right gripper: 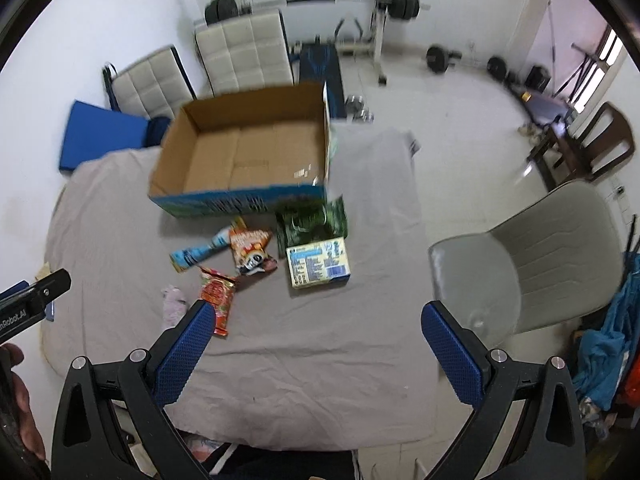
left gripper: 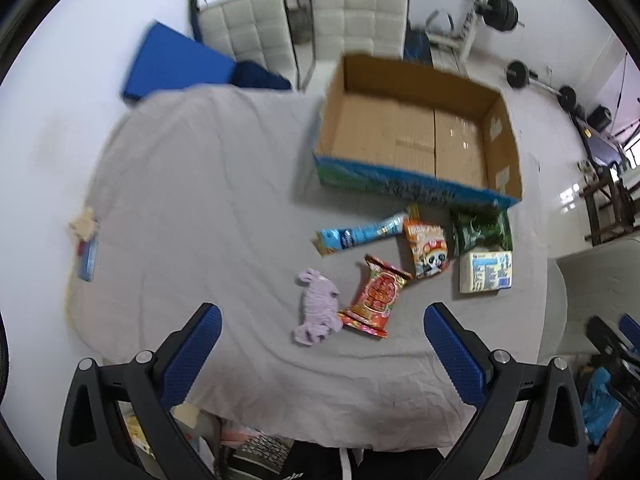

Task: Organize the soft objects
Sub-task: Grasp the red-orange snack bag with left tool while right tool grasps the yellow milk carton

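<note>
Both my grippers hang wide apart and hold nothing: left gripper [left gripper: 322, 344], right gripper [right gripper: 314, 344]. Bare grey sheet [left gripper: 192, 184] stretches left of the snack packets; the open cardboard box [left gripper: 412, 132] sits behind them. The lilac cloth [left gripper: 318, 306] touches the red packet [left gripper: 376, 292]. Only my right view shows the grey chair [right gripper: 548, 256] beside the table's edge.
</note>
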Demonstrator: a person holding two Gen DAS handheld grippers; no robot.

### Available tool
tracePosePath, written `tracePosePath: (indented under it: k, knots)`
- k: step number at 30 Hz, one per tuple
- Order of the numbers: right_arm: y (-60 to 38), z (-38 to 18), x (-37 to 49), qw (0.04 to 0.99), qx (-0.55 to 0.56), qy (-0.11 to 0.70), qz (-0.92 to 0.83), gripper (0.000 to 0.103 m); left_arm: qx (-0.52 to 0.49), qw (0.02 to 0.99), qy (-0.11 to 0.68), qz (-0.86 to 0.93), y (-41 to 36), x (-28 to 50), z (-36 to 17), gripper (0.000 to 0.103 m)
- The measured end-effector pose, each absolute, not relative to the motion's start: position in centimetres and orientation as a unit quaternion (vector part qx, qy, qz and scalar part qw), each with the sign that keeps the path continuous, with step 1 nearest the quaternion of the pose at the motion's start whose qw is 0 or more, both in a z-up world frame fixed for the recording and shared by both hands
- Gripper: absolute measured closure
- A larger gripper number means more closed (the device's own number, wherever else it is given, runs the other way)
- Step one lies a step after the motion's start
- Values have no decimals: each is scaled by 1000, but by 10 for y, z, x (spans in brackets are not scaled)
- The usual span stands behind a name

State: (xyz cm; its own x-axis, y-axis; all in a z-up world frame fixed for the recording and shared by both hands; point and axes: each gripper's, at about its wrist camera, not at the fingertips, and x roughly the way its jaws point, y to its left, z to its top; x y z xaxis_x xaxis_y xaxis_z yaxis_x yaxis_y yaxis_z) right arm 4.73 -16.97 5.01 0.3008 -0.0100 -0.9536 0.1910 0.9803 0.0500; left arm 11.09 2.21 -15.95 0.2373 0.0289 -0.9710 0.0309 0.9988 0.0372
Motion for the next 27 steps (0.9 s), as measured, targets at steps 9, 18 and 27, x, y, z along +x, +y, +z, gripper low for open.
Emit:
tracePosePath:
  k: [9, 18, 27]
  knots:
    - [-124, -119, 132, 732, -193, 646, 95, 0, 56, 722, 690, -12, -7, 131, -271, 0]
    - [-100, -222, 156, 620, -385, 655, 197, 0, 44, 670, 741, -20, -14, 125, -349, 0]
    - [-118, -267, 162, 583, -282, 733, 207, 21, 47, 659, 749, -36, -12, 130, -378, 0]
